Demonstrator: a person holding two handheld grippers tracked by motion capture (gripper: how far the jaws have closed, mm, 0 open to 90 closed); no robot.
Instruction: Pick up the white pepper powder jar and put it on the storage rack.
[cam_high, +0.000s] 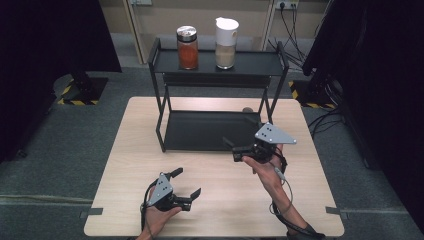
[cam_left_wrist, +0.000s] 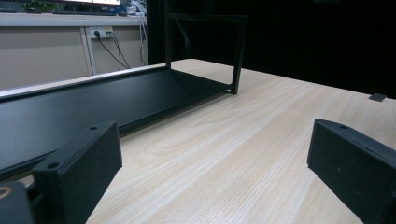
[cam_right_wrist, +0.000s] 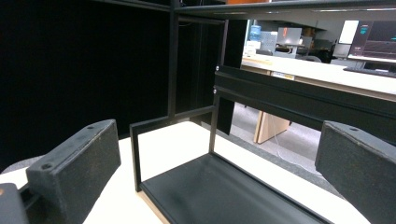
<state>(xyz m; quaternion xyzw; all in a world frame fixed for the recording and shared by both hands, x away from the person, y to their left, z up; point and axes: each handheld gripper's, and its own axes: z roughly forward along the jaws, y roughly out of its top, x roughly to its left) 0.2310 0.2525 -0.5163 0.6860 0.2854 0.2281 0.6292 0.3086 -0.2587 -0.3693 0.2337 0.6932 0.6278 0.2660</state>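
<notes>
Your right gripper (cam_high: 234, 150) is the nearer one to the work; it sits at the front right corner of the black rack (cam_high: 170, 130), jaws spread wide and holding nothing, pointing left and slightly away from you into the open lower shelf (cam_right_wrist: 219, 196); in the right gripper view that shelf lies straight ahead and low between the jaws. The two jars stand upright on the top shelf, well above and beyond it: the orange spice jar (cam_high: 187, 48) to the left, the white-lidded jar (cam_high: 226, 44) just beside it to the right; both stand tall, so I judge a side-on grasp suits them, and the white-lidded one is closer to your right hand. Your left gripper (cam_high: 187, 186) rests low over the table (cam_high: 125, 165) near you, jaws wide too, empty, well apart from the rack.
</notes>
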